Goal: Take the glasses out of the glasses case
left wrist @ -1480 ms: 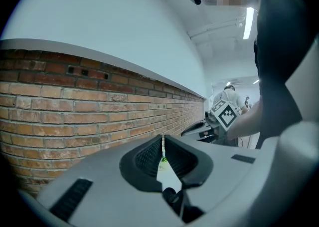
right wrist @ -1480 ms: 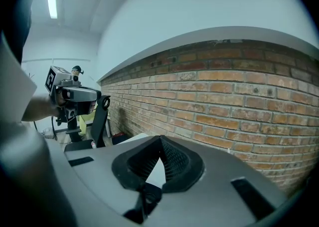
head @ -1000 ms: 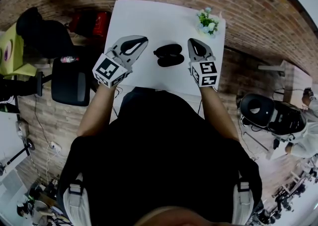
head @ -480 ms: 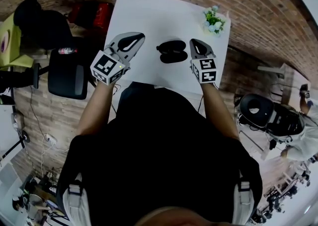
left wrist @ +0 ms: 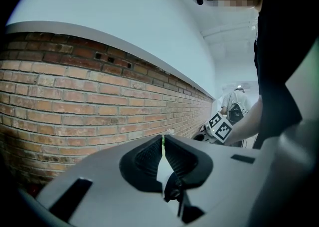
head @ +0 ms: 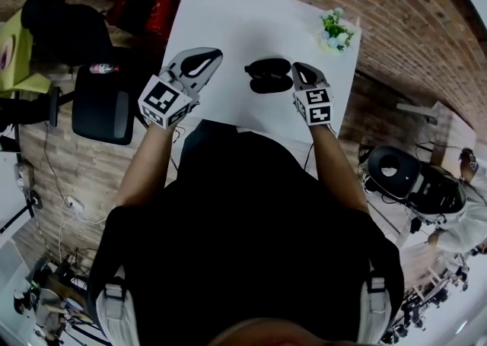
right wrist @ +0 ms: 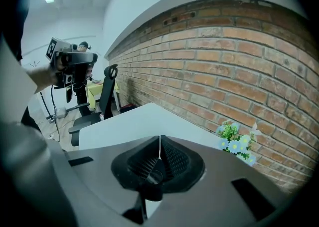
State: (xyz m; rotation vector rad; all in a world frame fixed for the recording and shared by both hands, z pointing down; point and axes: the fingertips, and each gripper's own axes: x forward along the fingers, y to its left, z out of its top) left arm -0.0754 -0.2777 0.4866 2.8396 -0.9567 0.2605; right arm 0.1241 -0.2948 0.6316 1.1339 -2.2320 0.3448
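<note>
Head view: the right tool (head: 300, 71) is closing in on the glasses case (head: 269, 77), sitting nearer than a second ago, just beside it at its 3 o'clock. The left tool (head: 207, 60) is waiting well apart at 9 o'clock over the bench (head: 228, 17).

Left gripper view: jaws are pressing together, empty, facing the brick wall (left wrist: 75, 96).

Right gripper view: jaws also together, pinching nothing. I'd say the reach is only starting; nothing is out yet.

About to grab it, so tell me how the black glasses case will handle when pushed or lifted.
The glasses case looks like a small hard shell: probably light and stiff. On the smooth white table it may slide when nudged. It seems open in two halves, so it could flop at the hinge.
</note>
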